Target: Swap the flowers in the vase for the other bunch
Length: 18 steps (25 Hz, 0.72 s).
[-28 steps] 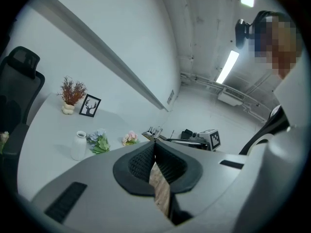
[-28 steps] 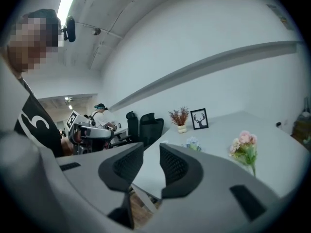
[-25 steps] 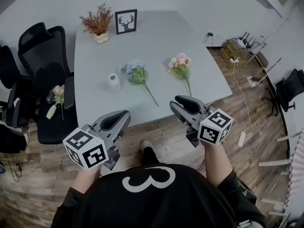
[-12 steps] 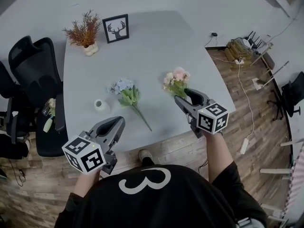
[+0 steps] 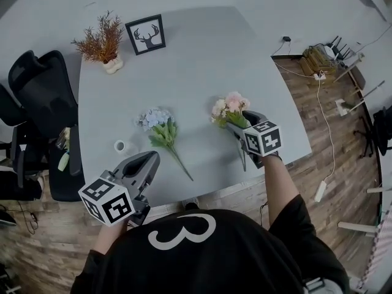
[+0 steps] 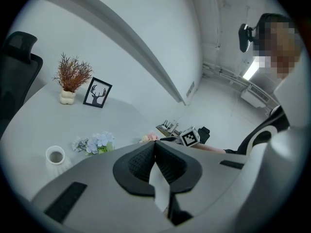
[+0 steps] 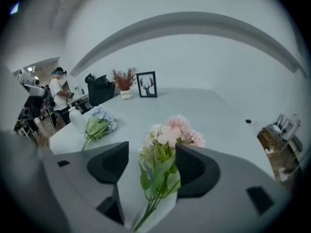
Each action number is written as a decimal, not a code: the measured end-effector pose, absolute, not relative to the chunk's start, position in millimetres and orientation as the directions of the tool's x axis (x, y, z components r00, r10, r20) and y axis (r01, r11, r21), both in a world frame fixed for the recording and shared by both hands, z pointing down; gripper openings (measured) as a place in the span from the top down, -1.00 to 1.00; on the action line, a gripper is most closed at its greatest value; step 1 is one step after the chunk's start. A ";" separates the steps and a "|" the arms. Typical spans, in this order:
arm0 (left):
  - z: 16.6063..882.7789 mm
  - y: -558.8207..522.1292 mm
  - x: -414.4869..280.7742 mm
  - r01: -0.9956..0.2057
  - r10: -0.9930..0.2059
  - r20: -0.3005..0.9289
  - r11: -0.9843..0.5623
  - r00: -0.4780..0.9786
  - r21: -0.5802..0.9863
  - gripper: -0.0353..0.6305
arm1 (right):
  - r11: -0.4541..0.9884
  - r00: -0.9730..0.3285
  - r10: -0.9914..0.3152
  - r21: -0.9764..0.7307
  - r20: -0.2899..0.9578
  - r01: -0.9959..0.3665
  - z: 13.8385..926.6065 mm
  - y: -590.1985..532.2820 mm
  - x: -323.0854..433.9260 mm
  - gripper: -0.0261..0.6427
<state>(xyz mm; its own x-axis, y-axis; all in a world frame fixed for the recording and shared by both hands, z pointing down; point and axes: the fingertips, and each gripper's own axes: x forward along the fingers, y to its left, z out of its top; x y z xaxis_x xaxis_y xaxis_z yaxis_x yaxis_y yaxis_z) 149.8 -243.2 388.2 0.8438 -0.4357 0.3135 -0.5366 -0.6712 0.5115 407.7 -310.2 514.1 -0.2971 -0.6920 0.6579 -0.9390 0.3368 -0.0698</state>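
A small white vase stands empty near the table's left front. The blue bunch lies beside it; the pink bunch lies further right. My right gripper is low over the pink bunch. In the right gripper view its jaws have just been opening, and the pink bunch sits between them with neither pad pressing on it. The blue bunch shows beyond on the left. My left gripper hovers at the table's front edge, near the vase, with its pads together and nothing held.
A dried plant in a pot and a framed deer picture stand at the table's far left. Black office chairs crowd the left side, one with flowers on it. Cables and a box lie on the floor at right.
Both grippers have moved forward over the table. The right one dropped to the pink bunch and its jaws spread around the flowers. The left one came closer to the vase.
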 end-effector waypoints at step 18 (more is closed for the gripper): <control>378.5 -261.8 113.6 -0.618 -0.531 0.326 -0.598 0.782 0.510 0.86 | 0.216 -0.191 -0.477 -0.097 0.858 -0.972 593.3 -339.0 436.8 0.21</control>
<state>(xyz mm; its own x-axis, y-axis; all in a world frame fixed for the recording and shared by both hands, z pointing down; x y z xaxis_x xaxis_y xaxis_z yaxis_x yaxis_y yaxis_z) 113.6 -261.8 378.5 0.7825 -0.5308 0.3255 -0.6181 -0.5983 0.5100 436.8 -339.0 593.3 -0.1911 -0.4767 0.8580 -0.9716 0.2158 -0.0965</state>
